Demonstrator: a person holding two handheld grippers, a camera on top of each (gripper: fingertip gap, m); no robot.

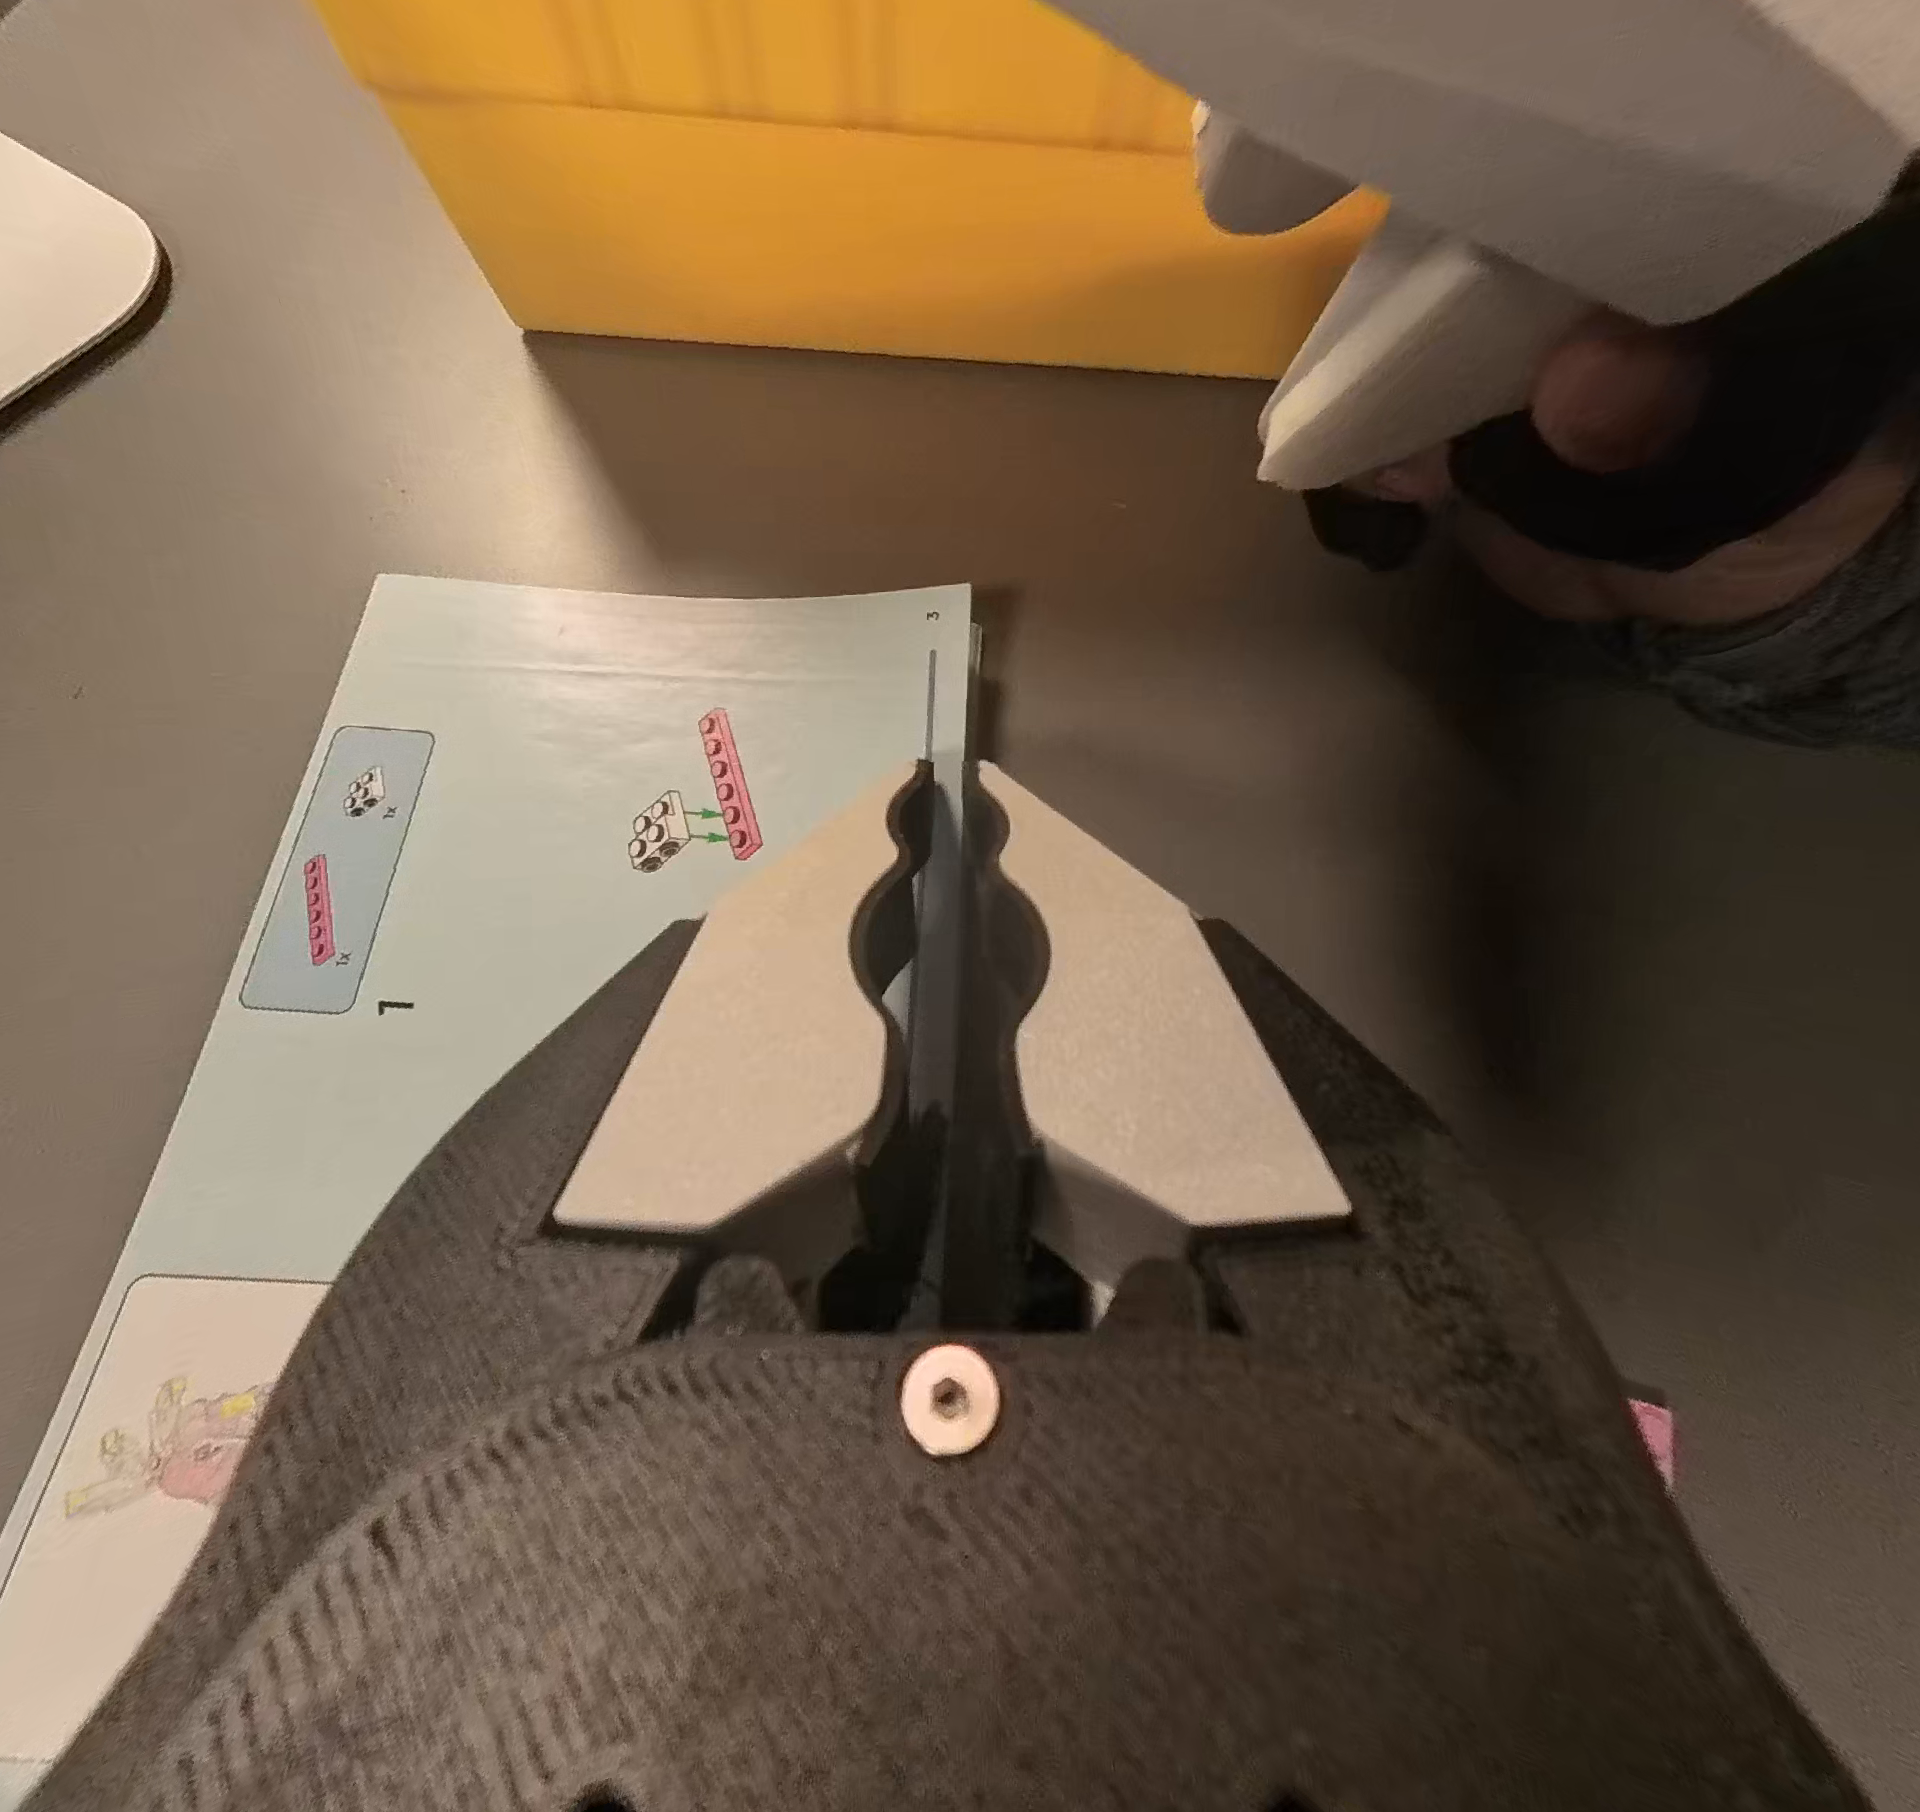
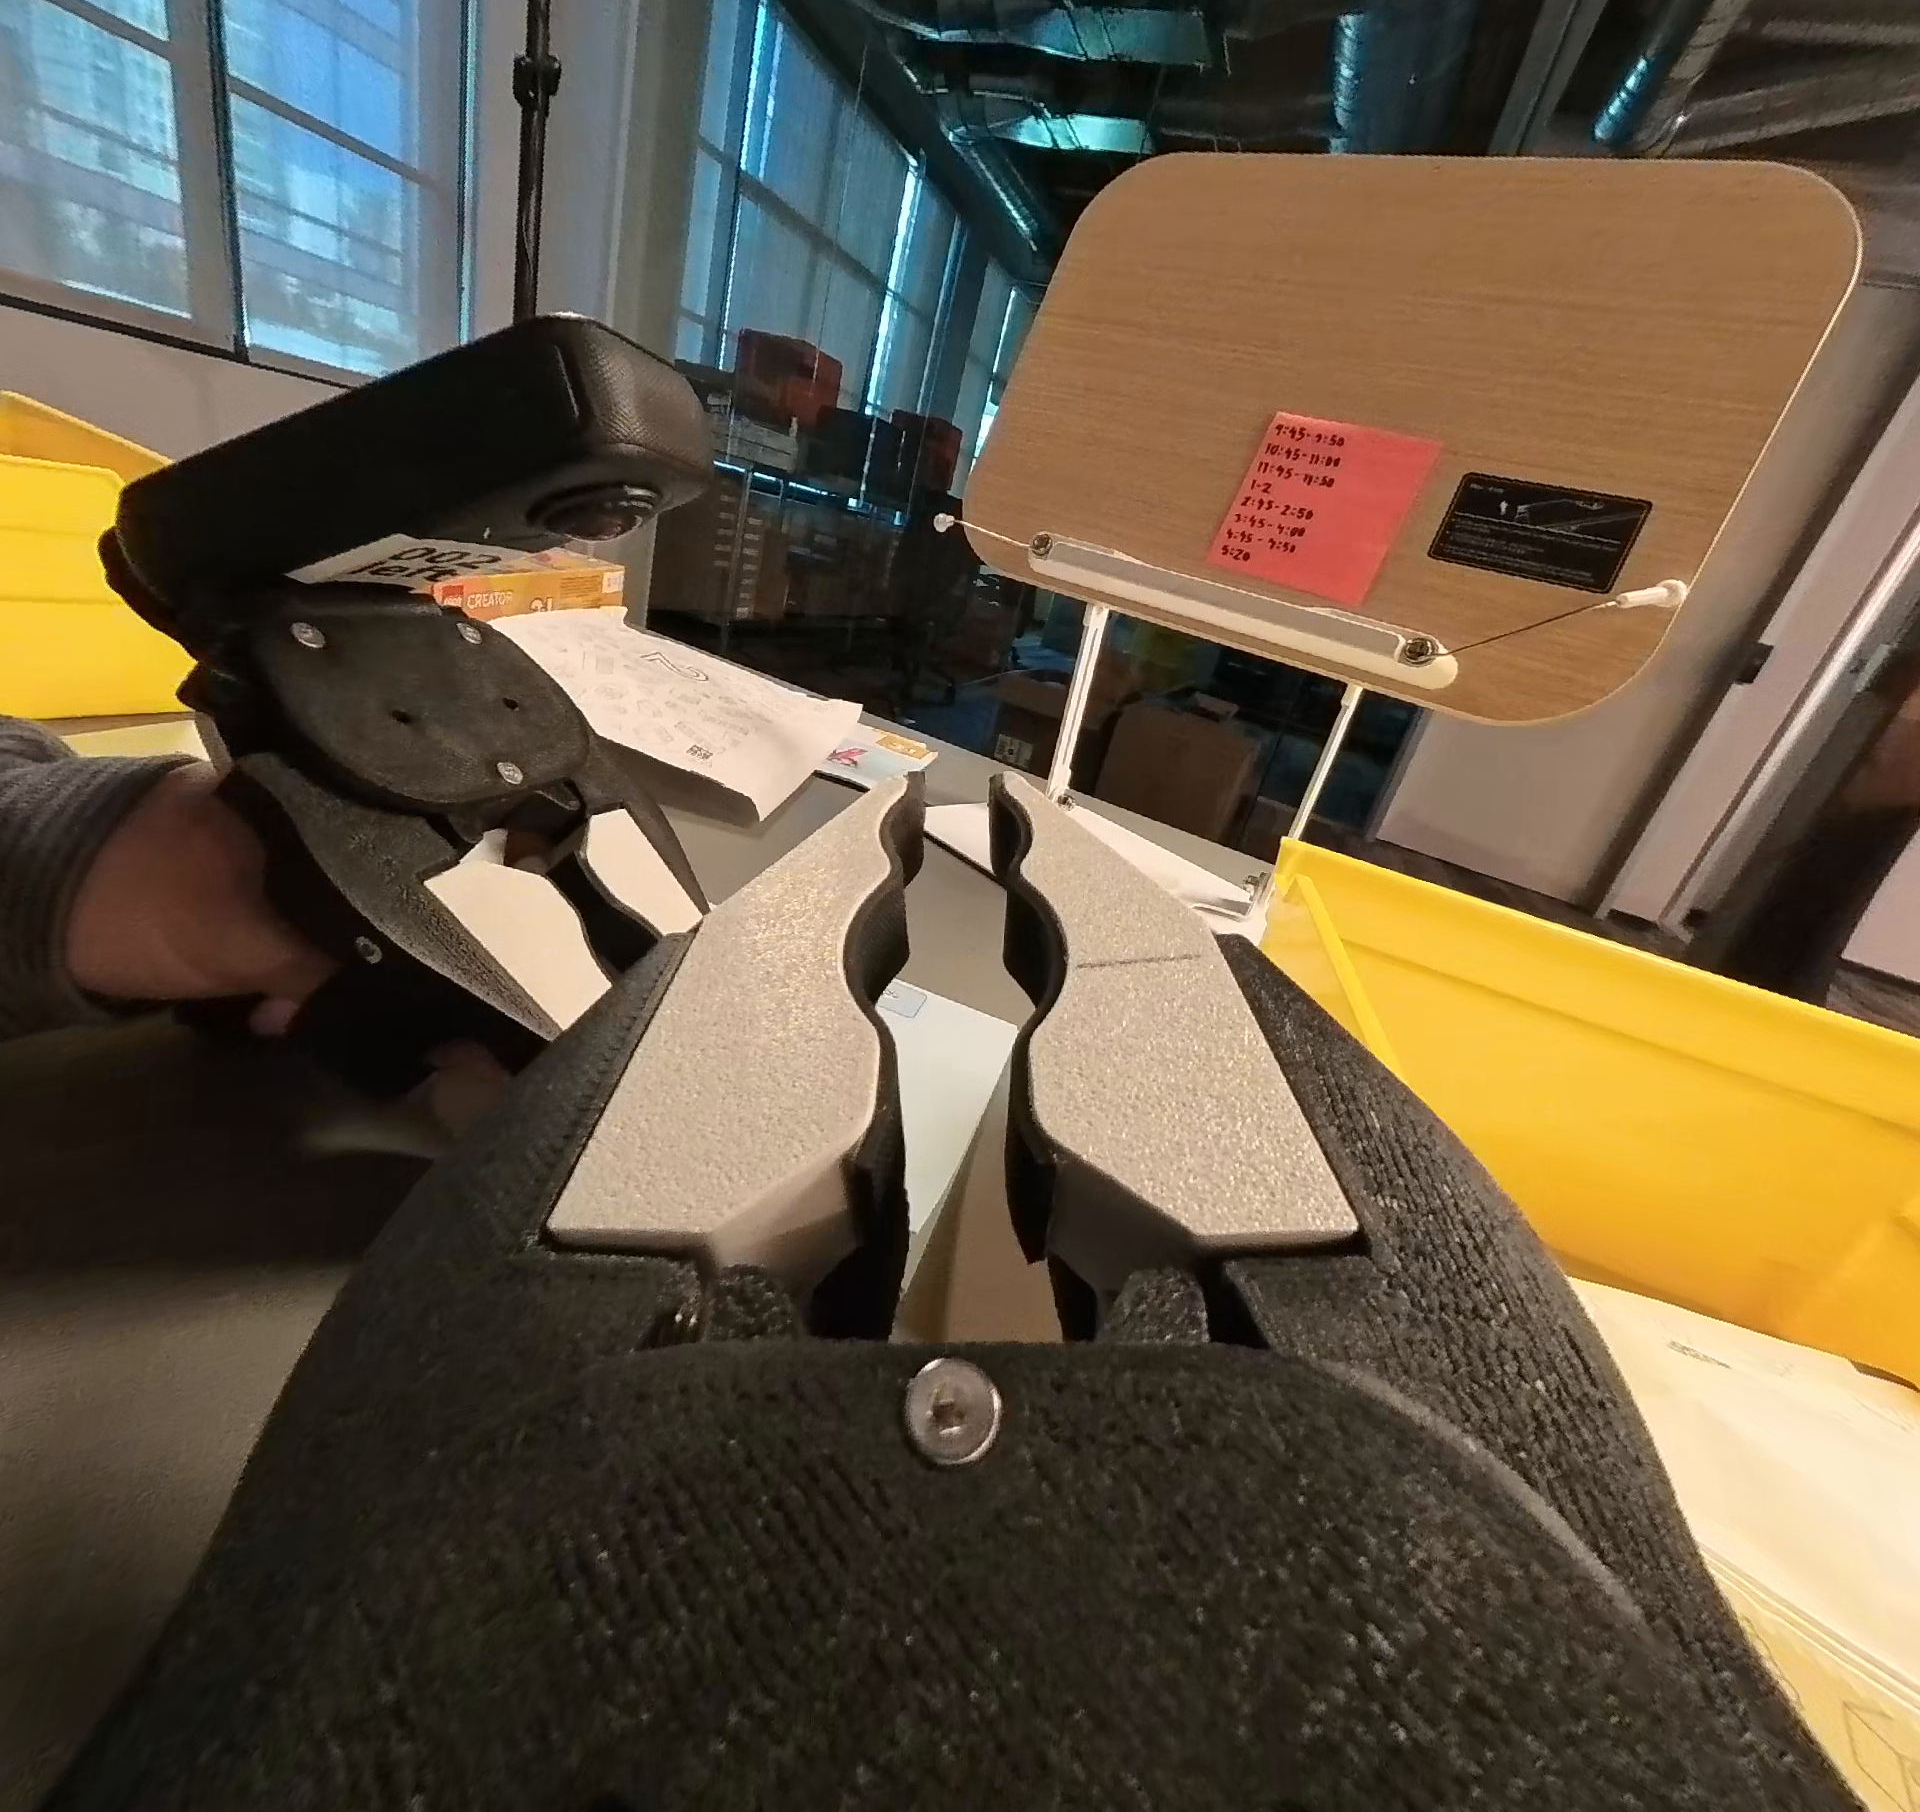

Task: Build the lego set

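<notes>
A light-blue instruction booklet lies open on the dark table, showing brick drawings. My left gripper is shut on the right edge of its top page, which stands up on edge between the two pads. In the right wrist view the left gripper's body is at the left, held by a hand. My right gripper is open by a narrow gap, with nothing between its fingers, and it hovers above the table. It also shows in the left wrist view at the upper right, held by a gloved hand.
A yellow bin stands behind the booklet, and another yellow bin is at the right. A wooden book stand with a pink note stands ahead. Printed white sheets and a colourful box lie farther back. Some 11 cm of space lies between my two pairs of fingers. The pink note is closer to my right gripper, around 30 cm from its tips; the left tips are 35 cm off.
</notes>
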